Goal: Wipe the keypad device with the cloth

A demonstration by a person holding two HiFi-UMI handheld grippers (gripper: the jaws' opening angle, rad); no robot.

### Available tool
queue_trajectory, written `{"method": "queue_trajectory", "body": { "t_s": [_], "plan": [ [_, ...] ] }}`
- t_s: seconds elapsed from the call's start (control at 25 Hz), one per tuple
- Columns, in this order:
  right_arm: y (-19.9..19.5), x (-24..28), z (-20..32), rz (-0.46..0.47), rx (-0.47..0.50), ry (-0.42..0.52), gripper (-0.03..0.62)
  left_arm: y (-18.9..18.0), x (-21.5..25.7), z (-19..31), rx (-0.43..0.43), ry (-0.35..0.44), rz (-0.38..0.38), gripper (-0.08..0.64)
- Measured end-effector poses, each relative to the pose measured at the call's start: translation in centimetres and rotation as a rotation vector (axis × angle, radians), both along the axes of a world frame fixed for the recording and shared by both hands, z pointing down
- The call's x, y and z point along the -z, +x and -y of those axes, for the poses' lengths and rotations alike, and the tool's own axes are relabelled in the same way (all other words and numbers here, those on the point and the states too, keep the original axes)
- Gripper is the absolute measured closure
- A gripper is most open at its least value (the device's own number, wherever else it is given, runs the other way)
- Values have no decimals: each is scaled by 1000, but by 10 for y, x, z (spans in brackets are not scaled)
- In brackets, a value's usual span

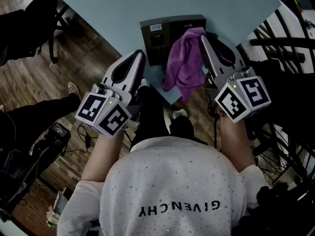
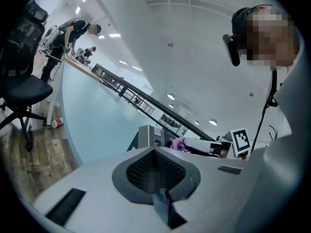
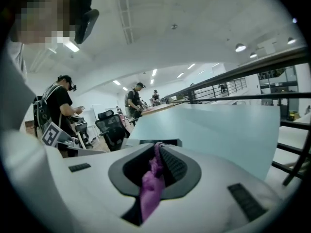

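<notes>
Head view: my right gripper (image 1: 204, 38) pinches the cloth (image 1: 183, 65) over the keypad device (image 1: 156, 33), left gripper (image 1: 140, 54) closed on nothing; I judge the wiping barely begun.

The floor (image 1: 93, 58) is brown wood. A big pale blue table (image 1: 162, 4) stands on it. A black office chair (image 2: 22, 81) sits at the far left. The ceiling (image 2: 194, 42) is white with small bright lights (image 2: 115, 35). A dark railing (image 2: 131, 93) runs far behind the table.

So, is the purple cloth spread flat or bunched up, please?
Bunched: the cloth hangs crumpled from the right hand-held gripper, whose jaws pinch it.
</notes>
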State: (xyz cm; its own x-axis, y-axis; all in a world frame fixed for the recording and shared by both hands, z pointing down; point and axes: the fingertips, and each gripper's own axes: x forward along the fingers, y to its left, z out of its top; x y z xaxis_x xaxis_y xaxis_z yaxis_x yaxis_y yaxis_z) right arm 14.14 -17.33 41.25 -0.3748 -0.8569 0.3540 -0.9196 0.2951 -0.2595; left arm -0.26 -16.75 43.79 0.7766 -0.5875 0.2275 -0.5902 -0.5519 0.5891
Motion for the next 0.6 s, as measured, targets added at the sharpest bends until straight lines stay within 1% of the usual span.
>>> {"method": "queue_trajectory", "body": {
  "t_s": [0.16, 0.4, 0.48, 0.6],
  "plan": [
    [-57, -3, -2, 9, 148, 3, 561, -10, -2, -1, 20, -5, 3, 559],
    [-124, -13, -12, 60, 306, -43, 561, -24, -1, -8, 22, -10, 5, 559],
    [-136, -18, -13, 64, 333, -53, 561, -28, -4, -13, 24, -16, 9, 560],
    [-136, -21, -10, 56, 324, -55, 561, -31, -7, -18, 24, -30, 9, 558]
  ]
}}
